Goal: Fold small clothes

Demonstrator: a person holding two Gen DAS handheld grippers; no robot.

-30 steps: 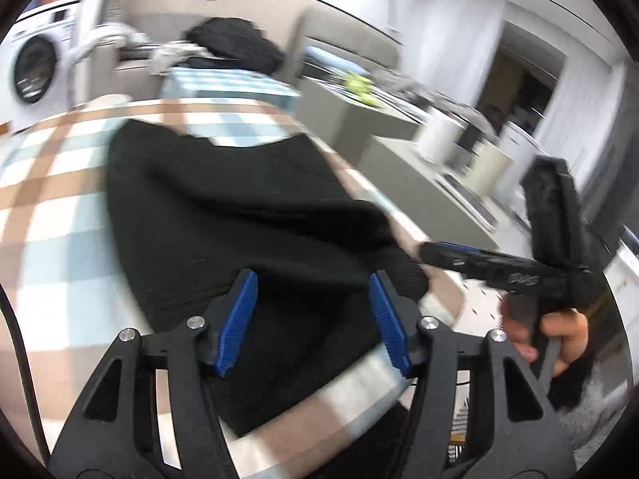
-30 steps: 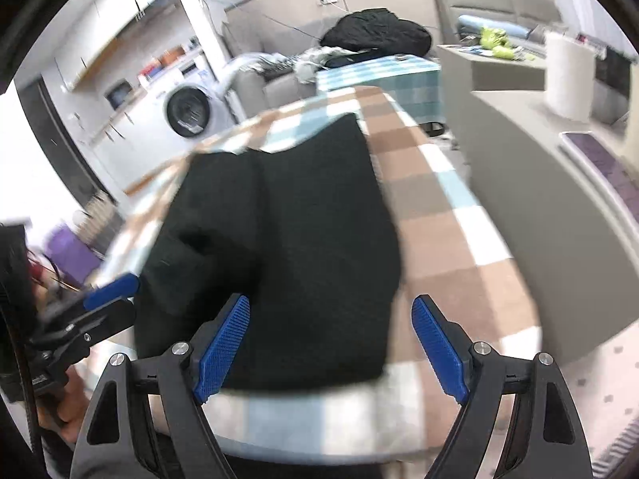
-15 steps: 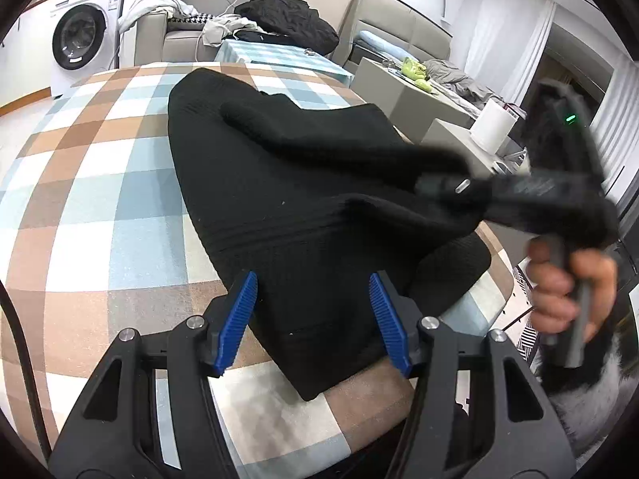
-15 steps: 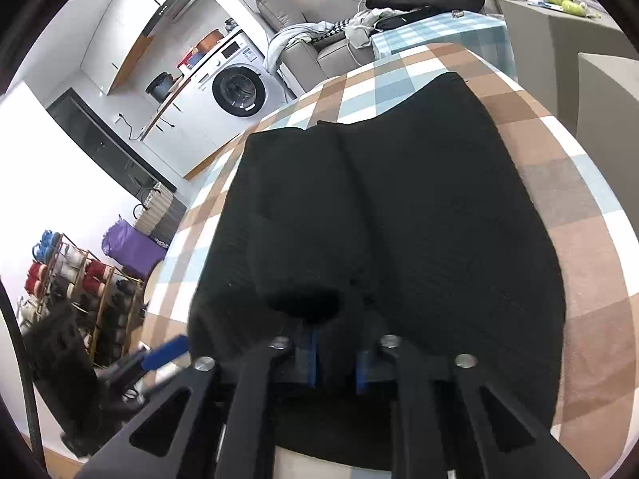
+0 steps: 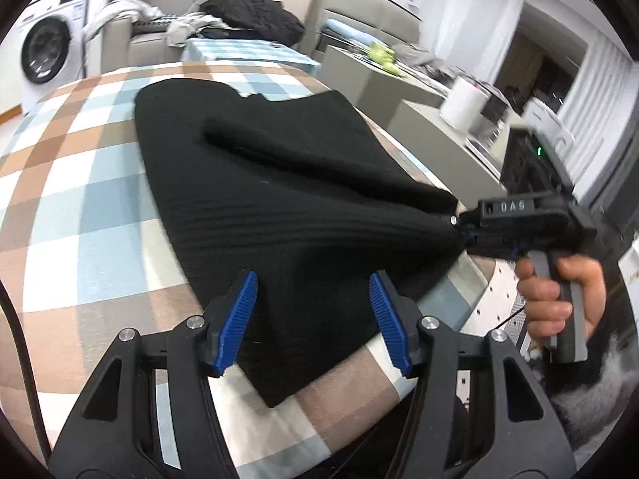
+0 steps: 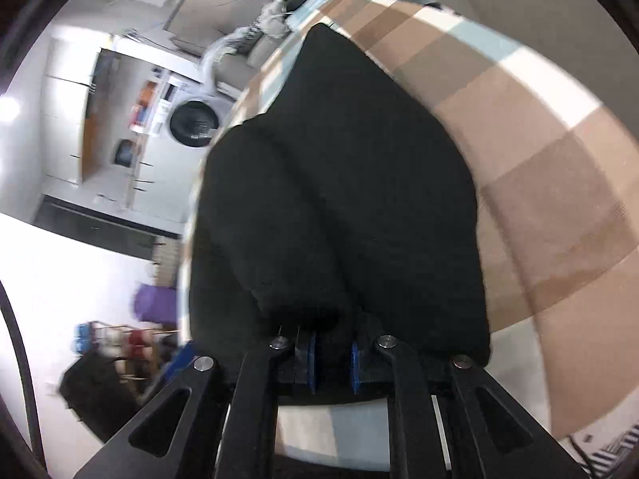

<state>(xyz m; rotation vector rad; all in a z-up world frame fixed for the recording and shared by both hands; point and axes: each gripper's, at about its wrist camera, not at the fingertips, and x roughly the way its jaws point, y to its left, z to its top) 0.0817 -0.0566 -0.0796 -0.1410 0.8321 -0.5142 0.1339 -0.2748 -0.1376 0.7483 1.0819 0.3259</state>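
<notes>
A black knitted garment lies spread on the checked tablecloth, one sleeve folded across its middle. My left gripper hovers open over the garment's near corner, its blue pads wide apart and not pressing the cloth. At the right edge my right gripper, held by a hand, pinches a bunched fold and pulls it taut. In the right wrist view its pads squeeze black fabric between them, and the jaws are opening slightly.
The table edge curves close below both grippers. Beyond it stand grey cabinets with a paper roll, a sofa piled with dark clothes and a washing machine. A shoe rack stands on the floor.
My right gripper went from wide open to clamped on the garment's edge, then rolled and drew the cloth tight. My left gripper sank a little toward the near corner, still open.
</notes>
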